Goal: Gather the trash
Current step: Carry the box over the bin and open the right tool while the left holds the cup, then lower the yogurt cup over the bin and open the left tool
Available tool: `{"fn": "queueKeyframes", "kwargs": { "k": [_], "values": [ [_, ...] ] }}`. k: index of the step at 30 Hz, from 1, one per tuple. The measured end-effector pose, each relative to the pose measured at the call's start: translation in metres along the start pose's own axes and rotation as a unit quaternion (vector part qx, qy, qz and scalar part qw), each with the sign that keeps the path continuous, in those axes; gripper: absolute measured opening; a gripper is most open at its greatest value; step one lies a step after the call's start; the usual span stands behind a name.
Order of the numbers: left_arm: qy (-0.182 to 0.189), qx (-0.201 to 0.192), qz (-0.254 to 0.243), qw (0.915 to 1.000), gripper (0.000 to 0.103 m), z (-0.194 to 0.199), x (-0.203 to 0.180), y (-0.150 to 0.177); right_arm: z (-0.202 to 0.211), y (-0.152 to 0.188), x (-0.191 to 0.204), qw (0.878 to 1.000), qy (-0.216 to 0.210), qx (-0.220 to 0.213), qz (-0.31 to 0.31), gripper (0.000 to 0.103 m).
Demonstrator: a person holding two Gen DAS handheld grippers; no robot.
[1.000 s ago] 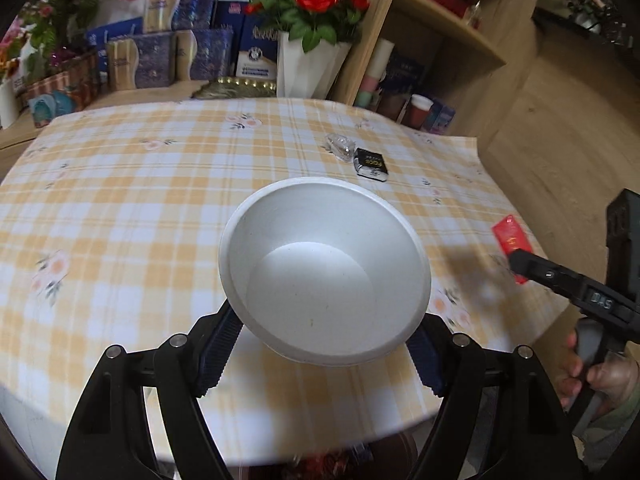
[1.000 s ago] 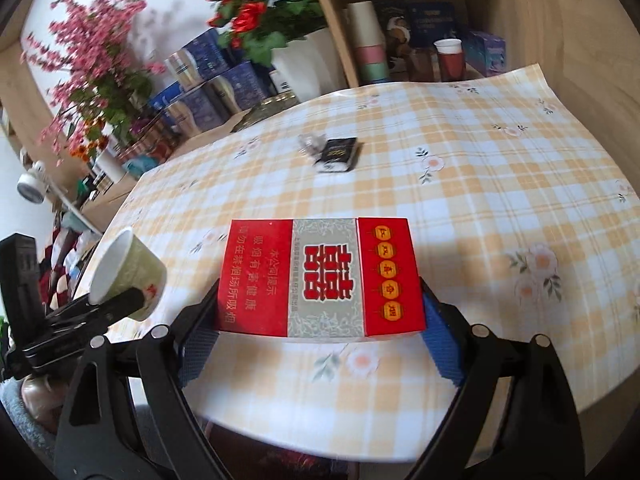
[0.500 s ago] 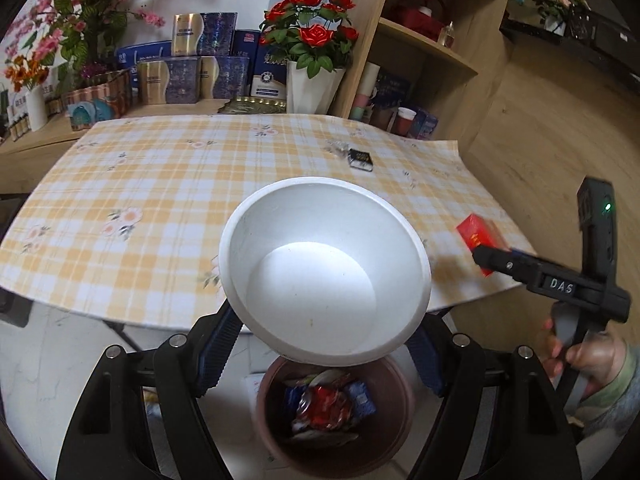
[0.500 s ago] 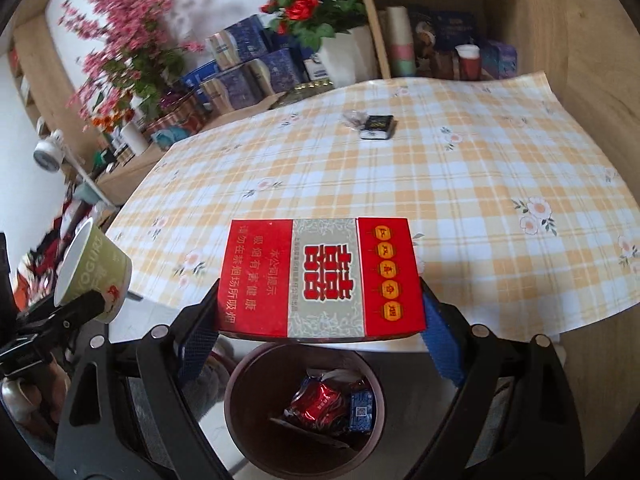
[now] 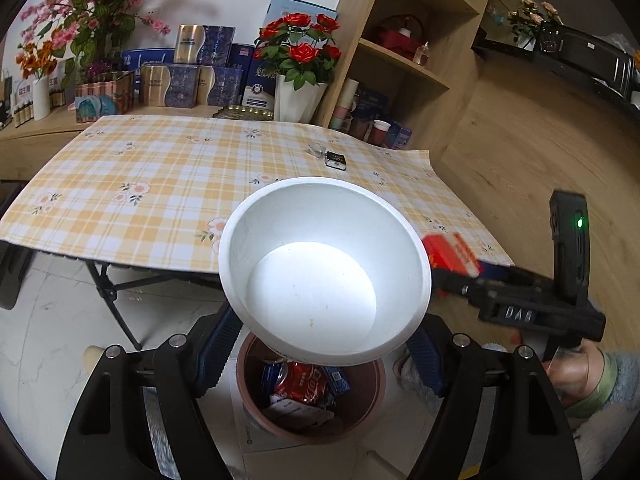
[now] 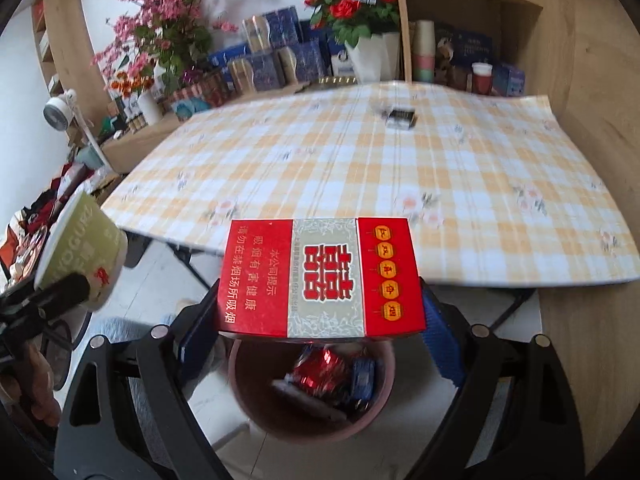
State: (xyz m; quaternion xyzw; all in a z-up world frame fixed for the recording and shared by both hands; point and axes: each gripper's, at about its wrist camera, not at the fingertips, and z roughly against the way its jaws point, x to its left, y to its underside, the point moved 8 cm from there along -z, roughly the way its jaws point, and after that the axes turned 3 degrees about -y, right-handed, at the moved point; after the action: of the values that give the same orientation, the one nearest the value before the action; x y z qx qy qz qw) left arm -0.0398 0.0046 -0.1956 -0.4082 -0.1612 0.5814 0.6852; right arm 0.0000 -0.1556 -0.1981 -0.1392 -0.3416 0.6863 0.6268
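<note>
My left gripper (image 5: 320,354) is shut on a white paper bowl (image 5: 324,276), tilted towards the camera; its outside shows green in the right wrist view (image 6: 80,248). My right gripper (image 6: 320,330) is shut on a red cigarette box (image 6: 320,276), held flat by its two ends and also visible from the left wrist (image 5: 450,254). Both hang just off the table's front edge, above a brown trash bin (image 5: 250,396) (image 6: 240,384) on the floor. The bin holds red and blue wrappers. A small black box (image 5: 336,159) (image 6: 401,116) lies on the far side of the table beside a clear wrapper (image 5: 317,149).
The folding table (image 5: 160,184) has a yellow checked cloth. Behind it stand a white vase of red roses (image 5: 298,100), blue gift boxes (image 5: 192,80) and a wooden shelf unit (image 5: 400,56). A person's hand (image 5: 572,364) grips the right tool. White floor tiles surround the bin.
Both grippers have drawn back from above the table to beyond its front edge. The trash bin has come into view beneath the bowl and the red box. Both grips are unchanged.
</note>
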Motion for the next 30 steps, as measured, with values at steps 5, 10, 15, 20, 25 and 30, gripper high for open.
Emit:
{"fn": "queueKeyframes", "kwargs": {
  "k": [5,10,15,20,25,30],
  "values": [
    [-0.012,-0.013,0.007,0.9998,0.074,0.006,0.010,0.001,-0.011,0.023,0.017,0.999,0.005,0.028,0.035,0.088],
    [-0.016,0.000,0.013,0.9998,0.074,-0.008,0.014,0.008,-0.030,0.032,0.020,0.998,-0.001,0.045,0.039,0.088],
    [-0.021,0.025,0.012,0.9994,0.074,-0.027,0.019,0.019,-0.055,0.048,0.016,0.997,0.003,0.071,0.039,0.088],
    [-0.022,0.042,0.015,0.9987,0.074,-0.040,0.025,0.023,-0.065,0.049,0.015,0.997,-0.004,0.071,0.041,0.094],
    [-0.019,0.060,0.011,0.9979,0.074,-0.051,0.022,0.030,-0.059,0.039,0.008,0.998,-0.008,0.050,0.033,0.096],
    [-0.019,0.073,-0.009,0.9971,0.074,-0.062,0.015,0.036,-0.046,0.025,-0.017,1.000,0.017,0.015,0.002,0.097]
  ]
}}
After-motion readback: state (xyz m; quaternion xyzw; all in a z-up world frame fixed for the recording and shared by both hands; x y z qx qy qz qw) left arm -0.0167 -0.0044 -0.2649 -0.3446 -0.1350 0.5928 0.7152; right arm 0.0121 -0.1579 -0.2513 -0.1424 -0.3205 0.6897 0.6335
